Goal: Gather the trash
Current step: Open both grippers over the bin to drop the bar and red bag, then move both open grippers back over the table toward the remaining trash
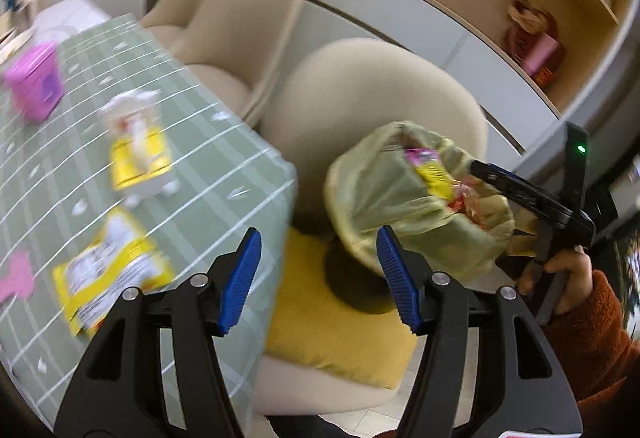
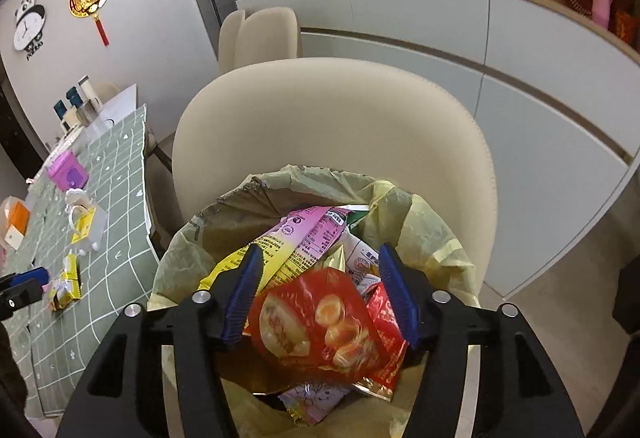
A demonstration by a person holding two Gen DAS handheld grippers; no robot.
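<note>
Left of the bin (image 2: 304, 238), yellow wrappers (image 1: 112, 278) lie on the checked surface (image 1: 224, 141); the left gripper (image 1: 318, 278), released and empty, should drop onto the nearest one. The right gripper (image 2: 318, 290), released, hovers above the bin's red packet (image 2: 320, 322). The purple box (image 1: 36, 77) and beige chair (image 2: 332, 133) crowd the route.

Glossy foil red wrapper (image 2: 324, 322); thin crinkled plastic bin liner (image 2: 416, 222); checked cloth tablecloth (image 2: 116, 173).
</note>
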